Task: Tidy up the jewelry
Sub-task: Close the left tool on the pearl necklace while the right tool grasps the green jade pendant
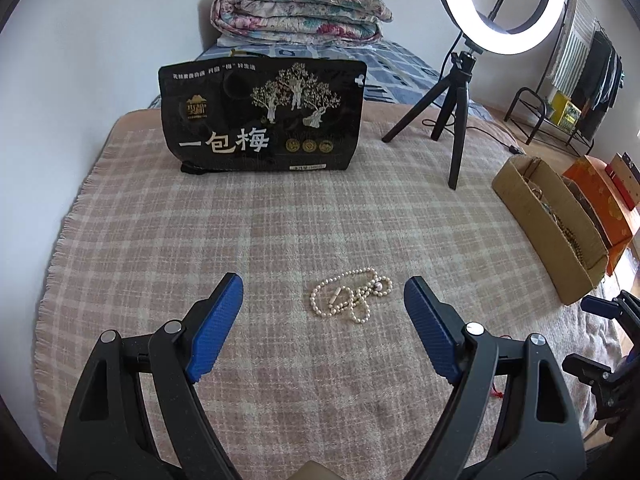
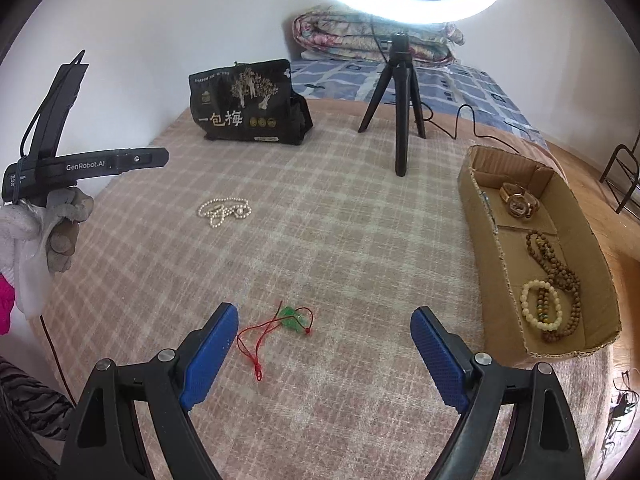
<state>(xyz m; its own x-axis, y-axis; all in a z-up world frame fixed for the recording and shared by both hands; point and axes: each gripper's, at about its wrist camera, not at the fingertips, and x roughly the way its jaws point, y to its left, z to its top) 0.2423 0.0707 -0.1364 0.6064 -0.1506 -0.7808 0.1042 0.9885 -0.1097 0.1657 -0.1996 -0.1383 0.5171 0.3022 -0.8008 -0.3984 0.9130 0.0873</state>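
Observation:
A white pearl necklace (image 1: 352,294) lies coiled on the plaid blanket, just ahead of my open, empty left gripper (image 1: 323,294); it also shows in the right wrist view (image 2: 224,210). A green pendant on a red cord (image 2: 286,322) lies between the open jaws of my empty right gripper (image 2: 325,326). A cardboard box (image 2: 480,216) at the right holds a gold watch (image 2: 518,200), brown bead strings (image 2: 556,264) and a cream bead bracelet (image 2: 540,304). The box also shows in the left wrist view (image 1: 520,200).
A black snack bag (image 1: 260,120) stands at the back of the blanket. A ring light on a black tripod (image 1: 452,120) stands right of it. A folded quilt (image 1: 300,10) lies behind. An orange box (image 1: 600,196) sits beyond the cardboard box.

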